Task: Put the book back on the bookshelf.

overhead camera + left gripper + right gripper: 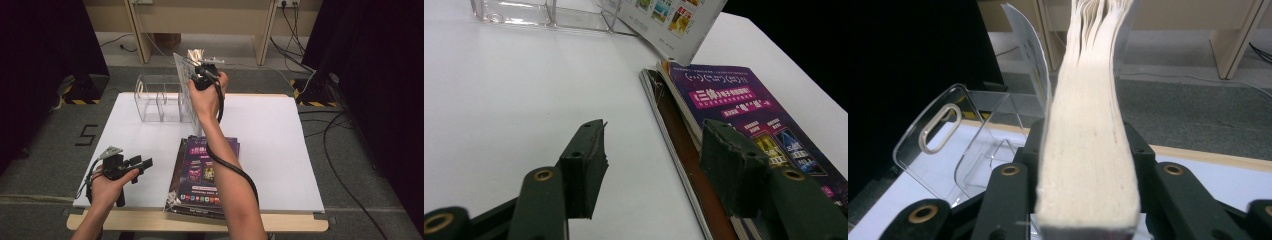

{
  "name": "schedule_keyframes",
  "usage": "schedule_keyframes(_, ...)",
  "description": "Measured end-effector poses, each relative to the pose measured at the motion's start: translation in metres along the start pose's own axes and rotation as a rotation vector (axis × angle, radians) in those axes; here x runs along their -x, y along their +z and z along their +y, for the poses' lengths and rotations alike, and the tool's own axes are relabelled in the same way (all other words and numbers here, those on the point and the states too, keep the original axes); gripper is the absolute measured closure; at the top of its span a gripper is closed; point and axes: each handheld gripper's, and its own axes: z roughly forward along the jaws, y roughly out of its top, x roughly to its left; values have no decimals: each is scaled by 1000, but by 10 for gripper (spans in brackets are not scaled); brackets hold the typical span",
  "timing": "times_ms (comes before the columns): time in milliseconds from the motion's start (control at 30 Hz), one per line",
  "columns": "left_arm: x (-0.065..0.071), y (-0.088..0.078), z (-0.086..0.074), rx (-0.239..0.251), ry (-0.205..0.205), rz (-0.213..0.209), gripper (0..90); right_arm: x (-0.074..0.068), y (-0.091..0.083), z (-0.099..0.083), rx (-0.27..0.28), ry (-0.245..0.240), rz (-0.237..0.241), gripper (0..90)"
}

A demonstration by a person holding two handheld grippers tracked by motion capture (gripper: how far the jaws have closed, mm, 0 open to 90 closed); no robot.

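A: Item one, right tongs (200, 75)?
B: Raised over the far middle of the bench (280, 150), jaws set either side of a thick book (1088, 165) held upright on its edge. In the right gripper view the page block fills the gap between the pads; whether the pads press on it I cannot tell, since the jaws stand fairly wide.

A: Where does that book sit?
B: At the right end of the clear plastic rack (155, 102), lower edge down by the rack's last slot, cover (674, 22) leaning toward the near side. Whether it rests on the rack floor cannot be told.

A: Item two, the rack?
B: Near the far edge, left of centre, dividers upright, a handle slot in its end wall (938, 127).

A: Item three, left tongs (142, 164)?
B: Held low at the near left corner, jaws apart with nothing between them, pointing toward the stack.

A: Item four?
B: Stack of magazines (205, 172), purple cover on top, lying flat at the near edge, centre, its front slightly overhanging. Spines face left, just beside the left tongs.

A: Open room?
B: Bare white surface along the whole right side, and a broad patch at left between rack and left tongs.
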Motion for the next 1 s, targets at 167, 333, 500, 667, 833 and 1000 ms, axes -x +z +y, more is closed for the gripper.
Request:
schedule_keyframes(167,1,0,0,1,-1,-2,427,-1,8,-2,-24,-7,-9,663)
schedule_keyframes(333,0,0,0,2,-6,0,427,-1,10,0,-48,5,-17,701)
schedule_keyframes(500,1,-1,0,0,0,-2,426,0,10,2,-60,-11,-39,739)
schedule_keyframes(667,0,-1,1,9,-7,-1,427,-2,10,-1,-13,-25,-52,743)
schedule_keyframes(833,-2,-1,1,7,-12,5,427,-4,11,-1,25,-31,-47,744)
schedule_keyframes(1000,-3,-2,0,7,-13,4,427,-5,14,2,45,-31,-56,744)
